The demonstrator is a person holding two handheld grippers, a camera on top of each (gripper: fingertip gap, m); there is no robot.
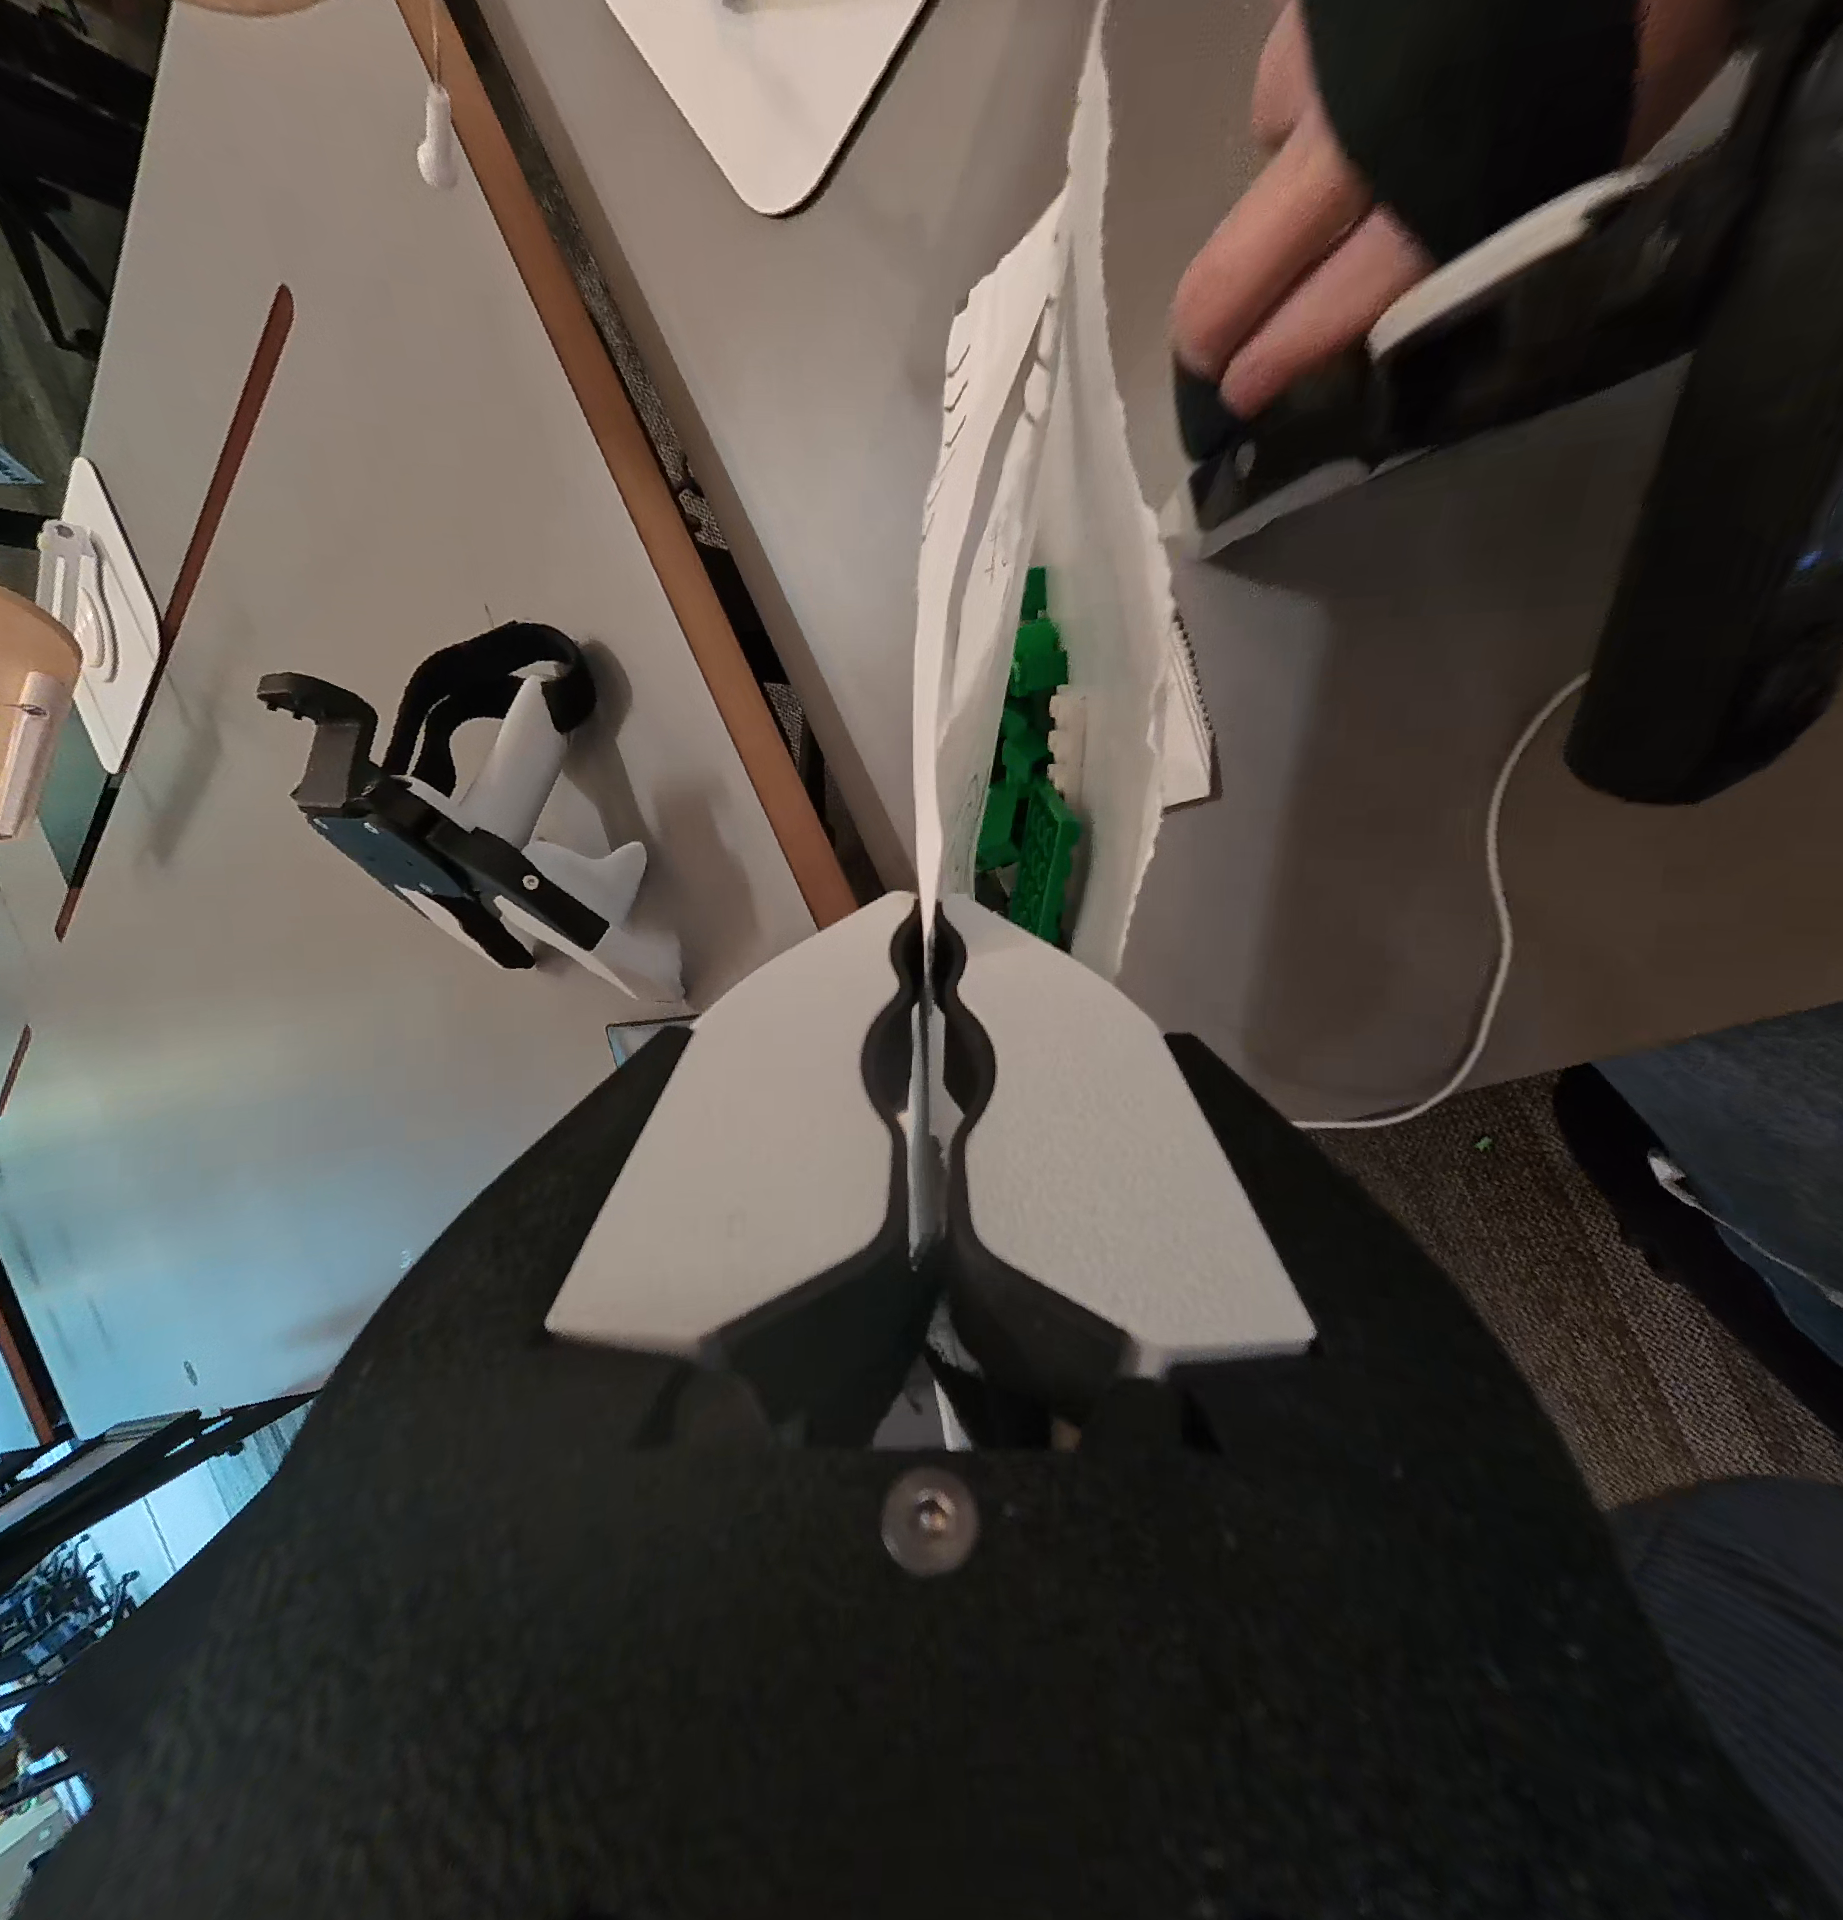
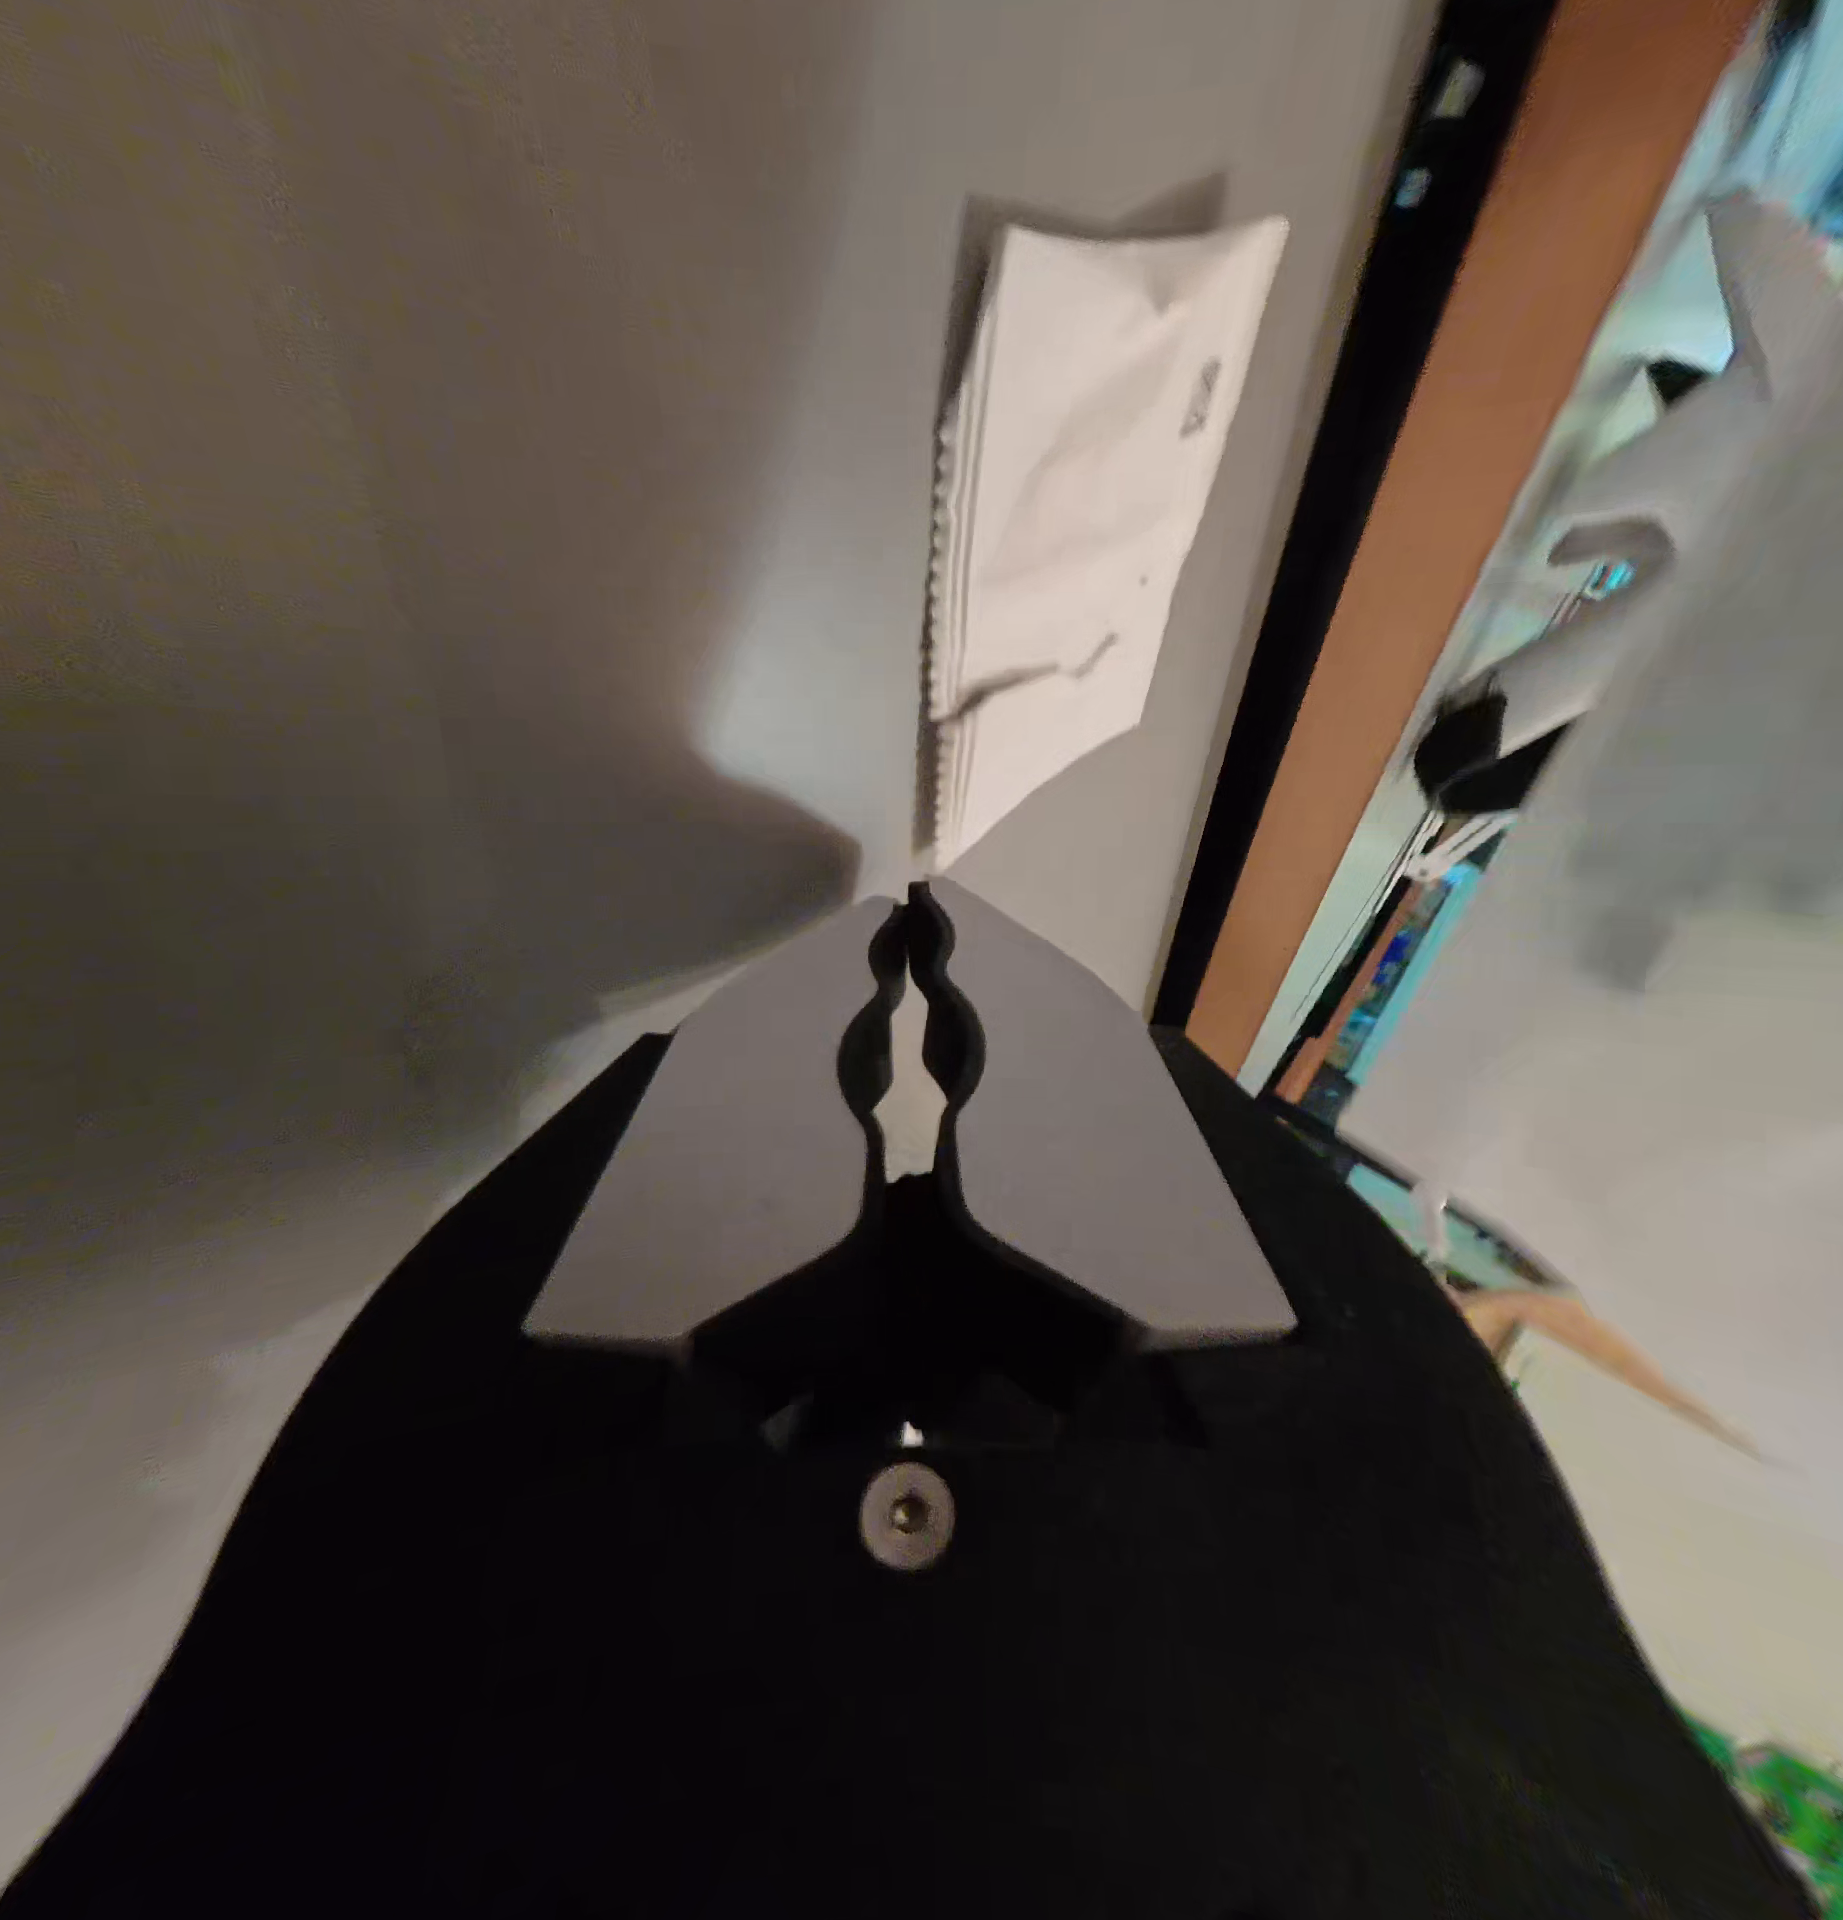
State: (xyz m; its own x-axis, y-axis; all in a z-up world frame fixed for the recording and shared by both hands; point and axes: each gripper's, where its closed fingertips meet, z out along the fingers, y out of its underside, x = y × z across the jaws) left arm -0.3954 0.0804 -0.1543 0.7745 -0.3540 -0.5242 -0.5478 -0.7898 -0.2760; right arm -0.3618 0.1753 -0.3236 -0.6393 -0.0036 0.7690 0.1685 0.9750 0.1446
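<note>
My left gripper [image 1: 930, 920] is shut on the lower edge of a white paper sheet [image 1: 984, 540], which stands up edge-on from the fingertips and has a ragged right edge. A green brick model [image 1: 1036, 758] lies on the grey table behind the sheet. The right gripper [image 1: 1197, 509], held by a hand [image 1: 1281, 281], meets the sheet's right edge at the upper right. In the right wrist view, my right gripper [image 2: 917, 902] is shut, with white paper [image 2: 1062, 831] showing in the gap and spreading out from its tips. A spiral notebook [image 2: 1083, 499] lies beyond it.
A spare black-and-white gripper [image 1: 460, 821] lies on the neighbouring table at the left. A wooden table edge [image 1: 626, 457] and a gap run between the tables. A white cable [image 1: 1499, 883] trails off the table's edge at the right. A white board [image 1: 782, 94] lies at the top. A person's leg [image 1: 1748, 1174] is at the right. My hands' fingertips stand some 20 centimeters from each other.
</note>
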